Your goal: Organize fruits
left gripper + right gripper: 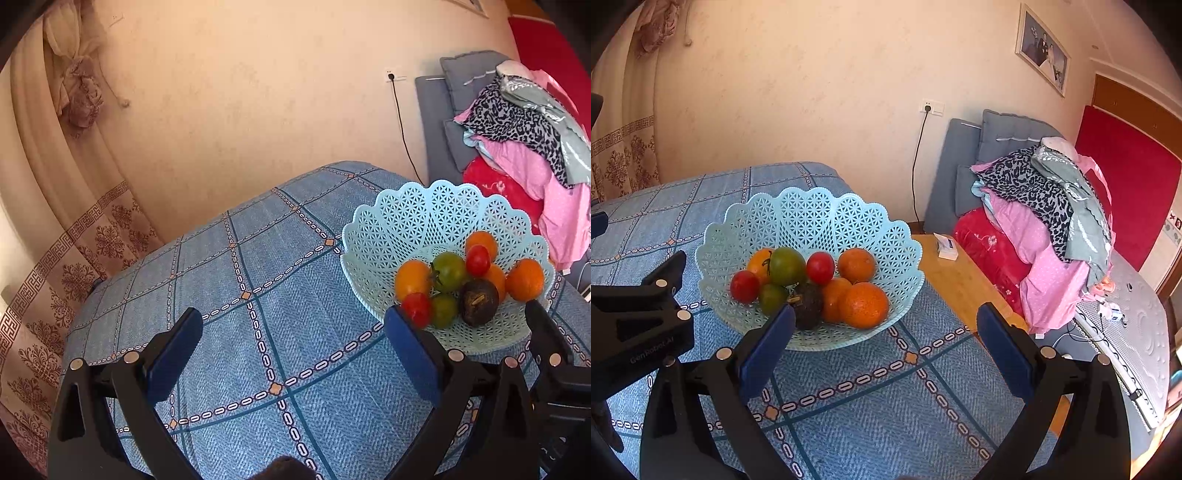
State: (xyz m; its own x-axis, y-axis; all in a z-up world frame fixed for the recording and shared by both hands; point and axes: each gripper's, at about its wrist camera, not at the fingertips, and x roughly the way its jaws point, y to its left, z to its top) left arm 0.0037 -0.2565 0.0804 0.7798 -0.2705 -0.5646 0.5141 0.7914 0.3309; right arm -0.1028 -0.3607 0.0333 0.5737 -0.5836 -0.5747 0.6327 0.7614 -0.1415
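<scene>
Jaws apart; tissue box [946, 248] right-view only

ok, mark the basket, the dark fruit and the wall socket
basket [812, 210], right wrist view, far lattice wall.
dark fruit [809, 308], right wrist view, middle of its skin.
wall socket [931, 108], right wrist view, white faceplate.

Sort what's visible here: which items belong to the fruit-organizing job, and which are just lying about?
Job:
- basket
- oranges
- red tomatoes
- green tomatoes
- dark fruit
- left gripper and right gripper, both open and empty

Lying about:
- clothes pile
- small box
- picture
- curtain
- cable
</scene>
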